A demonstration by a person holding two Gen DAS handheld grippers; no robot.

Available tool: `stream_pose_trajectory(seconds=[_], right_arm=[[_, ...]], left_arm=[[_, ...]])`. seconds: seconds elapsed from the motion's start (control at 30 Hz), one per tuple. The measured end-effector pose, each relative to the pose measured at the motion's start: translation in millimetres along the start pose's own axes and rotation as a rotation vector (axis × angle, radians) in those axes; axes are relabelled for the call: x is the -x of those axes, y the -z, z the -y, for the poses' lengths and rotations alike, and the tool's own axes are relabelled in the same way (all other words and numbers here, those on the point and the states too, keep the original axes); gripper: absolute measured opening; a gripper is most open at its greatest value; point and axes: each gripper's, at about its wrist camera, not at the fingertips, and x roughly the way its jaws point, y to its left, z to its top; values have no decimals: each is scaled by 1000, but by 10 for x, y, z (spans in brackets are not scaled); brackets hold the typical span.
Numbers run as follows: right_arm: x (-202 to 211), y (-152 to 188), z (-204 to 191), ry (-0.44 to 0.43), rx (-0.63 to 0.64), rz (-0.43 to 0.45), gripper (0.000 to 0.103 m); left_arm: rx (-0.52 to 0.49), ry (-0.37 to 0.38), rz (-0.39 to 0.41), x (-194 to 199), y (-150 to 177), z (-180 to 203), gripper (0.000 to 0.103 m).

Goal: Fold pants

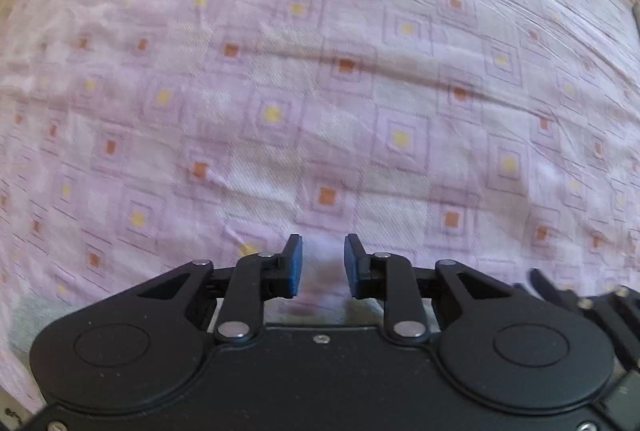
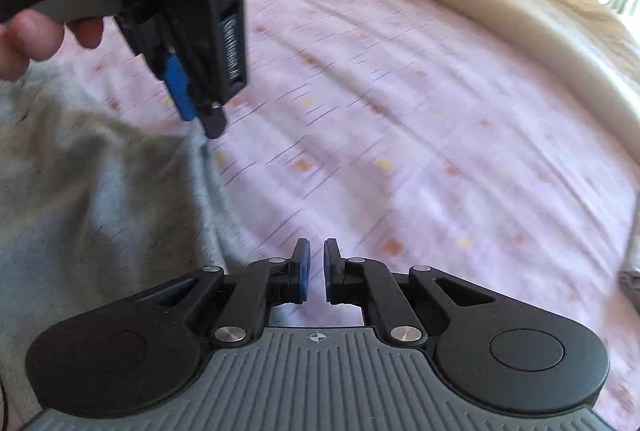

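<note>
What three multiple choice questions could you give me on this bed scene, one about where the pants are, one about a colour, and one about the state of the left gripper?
1. In the right wrist view, where do the grey pants lie on the bedsheet?
A. on the left side of the view
B. at the far right edge
C. nowhere in view

2. What colour are the pads on the fingers?
A. red
B. blue
C. green

3. How does the left gripper stand?
A. shut on the pants
B. jaws apart, nothing between them
C. shut on a fold of the sheet

Answers:
1. A, the grey cloth fills the left of that view, below the left gripper.
2. B, both wrist views show blue pads.
3. B, the left wrist view shows bare patterned sheet through the gap.
</note>
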Motion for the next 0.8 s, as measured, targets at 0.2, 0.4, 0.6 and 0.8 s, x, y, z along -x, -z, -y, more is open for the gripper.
stream_pose_trajectory(seconds=[0.2,0.4,0.6,0.8], right_arm=[[585,37,-112,-207,-70,149,8],[114,74,-422,-139,31,-48,7],[262,62,-60,-16,-243,1,8],[905,479,171,74,-403,62,9]], left_arm=[[-57,3,95,352,-28,-44,37],[-114,36,147,543,307,-11,48],[-227,110,98,449,668,237,49],[-317,-13,50,-37,727,441,58]])
